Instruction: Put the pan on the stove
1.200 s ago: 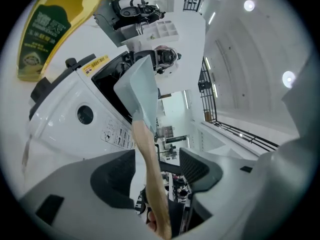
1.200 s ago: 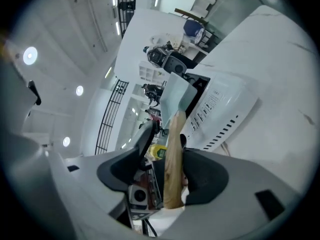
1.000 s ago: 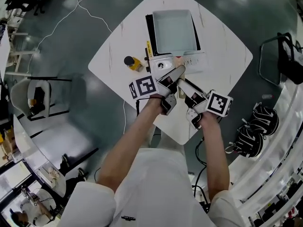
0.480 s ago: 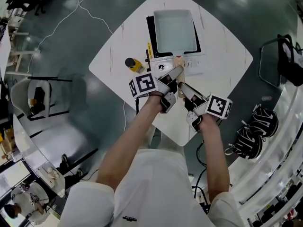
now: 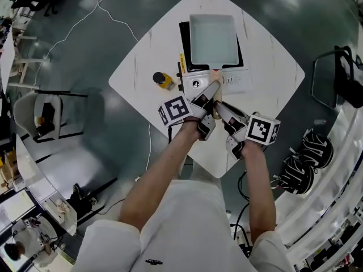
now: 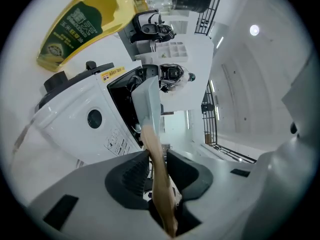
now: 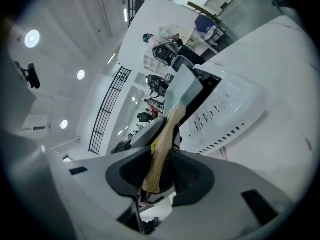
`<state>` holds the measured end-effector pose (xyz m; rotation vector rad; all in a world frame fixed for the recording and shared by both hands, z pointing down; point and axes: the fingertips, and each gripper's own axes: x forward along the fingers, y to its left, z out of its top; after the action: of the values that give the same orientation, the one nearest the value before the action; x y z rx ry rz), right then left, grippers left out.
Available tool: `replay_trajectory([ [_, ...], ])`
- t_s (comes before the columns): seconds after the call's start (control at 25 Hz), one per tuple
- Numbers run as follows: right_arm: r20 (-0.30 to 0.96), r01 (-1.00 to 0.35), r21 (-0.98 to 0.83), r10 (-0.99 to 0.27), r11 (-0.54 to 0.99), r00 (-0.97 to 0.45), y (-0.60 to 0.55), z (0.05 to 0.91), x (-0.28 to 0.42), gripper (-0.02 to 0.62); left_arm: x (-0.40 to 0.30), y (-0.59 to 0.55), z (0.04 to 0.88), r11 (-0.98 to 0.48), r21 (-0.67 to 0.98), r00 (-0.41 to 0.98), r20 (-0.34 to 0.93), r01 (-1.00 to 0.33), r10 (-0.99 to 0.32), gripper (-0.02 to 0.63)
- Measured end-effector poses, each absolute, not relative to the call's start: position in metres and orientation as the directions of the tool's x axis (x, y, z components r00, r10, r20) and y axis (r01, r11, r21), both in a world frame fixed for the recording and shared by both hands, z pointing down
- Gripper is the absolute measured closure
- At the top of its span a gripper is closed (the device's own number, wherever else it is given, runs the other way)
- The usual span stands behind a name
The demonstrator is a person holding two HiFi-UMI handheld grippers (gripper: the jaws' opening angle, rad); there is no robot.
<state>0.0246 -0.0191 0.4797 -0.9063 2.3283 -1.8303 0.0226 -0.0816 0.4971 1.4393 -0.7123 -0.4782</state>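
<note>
A square pale grey pan (image 5: 212, 38) lies on the black top of the white stove (image 5: 227, 79) at the far side of the white table. Its wooden handle (image 5: 216, 71) points toward me. My left gripper (image 5: 210, 92) has the handle (image 6: 157, 159) between its pads, and its jaws are closing on it. My right gripper (image 5: 222, 107) sits just behind the left one. It also has the handle (image 7: 162, 149) between its pads, and its jaws are opening slightly. The pan (image 6: 149, 101) shows ahead of the left gripper (image 6: 159, 166), and the pan (image 7: 185, 86) also shows ahead of the right gripper (image 7: 159, 171).
A yellow oil bottle (image 5: 163, 80) with a black cap stands on the table left of the stove, and the bottle (image 6: 85, 21) looms large in the left gripper view. The table edge (image 5: 212, 171) is close below my grippers. A white cable (image 5: 113, 19) runs over the floor.
Both grippers' jaws have drawn in around the pan's wooden handle. My hands and the pan have hardly shifted.
</note>
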Motion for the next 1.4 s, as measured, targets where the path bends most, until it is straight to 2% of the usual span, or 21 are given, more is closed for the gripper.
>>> replay_trajectory([
  [0.24, 0.340, -0.449, -0.868, -0.407, 0.212, -0.848, -0.021, 0.481, 0.028, 0.468, 0.022, -0.083, 0.495, 0.093, 0.990, 0.684, 0.143, -0.109, -0.715, 0.500],
  [0.52, 0.337, -0.447, -0.872, -0.420, 0.197, -0.842, -0.031, 0.479, 0.031, 0.465, 0.024, -0.089, 0.498, 0.093, 0.989, 0.686, 0.145, -0.112, -0.713, 0.485],
  [0.64, 0.327, -0.438, -0.883, -0.451, 0.167, -0.831, -0.035, 0.479, 0.033, 0.463, 0.023, -0.088, 0.495, 0.085, 0.991, 0.693, 0.135, -0.107, -0.708, 0.428],
  [0.68, 0.321, -0.430, -0.890, -0.461, 0.153, -0.827, -0.036, 0.480, 0.034, 0.463, 0.022, -0.088, 0.496, 0.087, 0.991, 0.693, 0.136, -0.106, -0.708, 0.428],
  [0.8, 0.331, -0.435, -0.892, -0.479, 0.121, -0.813, -0.037, 0.484, 0.038, 0.377, 0.018, -0.086, 0.497, 0.091, 0.989, 0.696, 0.146, -0.116, -0.703, 0.410],
  [0.88, 0.348, -0.455, -0.884, -0.503, 0.105, -0.791, -0.037, 0.486, 0.042, 0.333, 0.016, -0.082, 0.495, 0.081, 0.987, 0.704, 0.156, -0.140, -0.692, 0.402],
  [1.2, 0.353, -0.498, -0.863, -0.605, 0.083, -0.713, -0.032, 0.464, 0.064, 0.333, -0.002, -0.067, 0.481, -0.006, 0.958, 0.733, 0.214, -0.285, -0.646, 0.393],
  [1.4, 0.387, -0.595, -0.792, -0.645, 0.134, -0.659, -0.011, 0.441, 0.073, 0.347, -0.018, -0.047, 0.458, -0.123, 0.908, 0.753, 0.250, -0.401, -0.609, 0.400],
])
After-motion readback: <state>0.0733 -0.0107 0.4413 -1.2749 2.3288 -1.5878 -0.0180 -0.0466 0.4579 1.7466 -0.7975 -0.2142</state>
